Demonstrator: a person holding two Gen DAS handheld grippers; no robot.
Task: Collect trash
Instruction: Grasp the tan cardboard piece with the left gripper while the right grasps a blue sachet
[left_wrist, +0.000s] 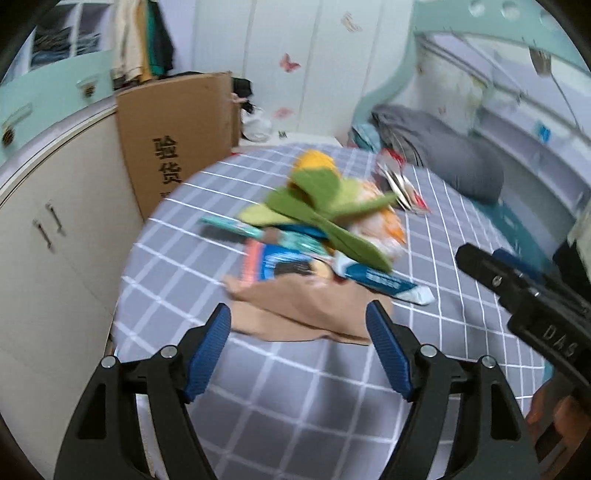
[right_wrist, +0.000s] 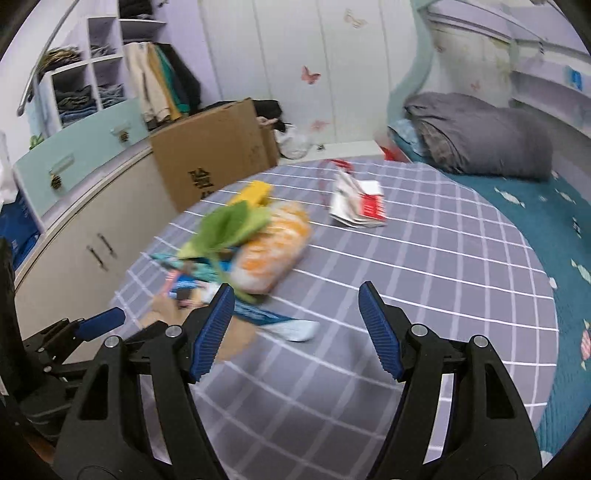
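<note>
A blurred heap of trash lies on the grey checked bedspread (right_wrist: 424, 266): a green leaf-shaped piece (left_wrist: 325, 206) over an orange-and-white bag (right_wrist: 273, 247), a toothpaste tube (left_wrist: 384, 280), a blue-and-red packet (left_wrist: 273, 262) and crumpled brown paper (left_wrist: 306, 317). Red-and-white wrappers (right_wrist: 362, 206) lie apart, farther back. My left gripper (left_wrist: 298, 306) hangs open just short of the brown paper, nothing between its pads. My right gripper (right_wrist: 296, 287) is open and empty over the bedspread, right of the heap. Each gripper shows at the edge of the other's view.
A tall cardboard box (right_wrist: 214, 147) stands past the bed's far left edge, beside a low cabinet (left_wrist: 55, 240). A rolled grey quilt (right_wrist: 480, 133) lies at the back right on a teal sheet (right_wrist: 554, 229). A hand (left_wrist: 546, 413) holds the right gripper.
</note>
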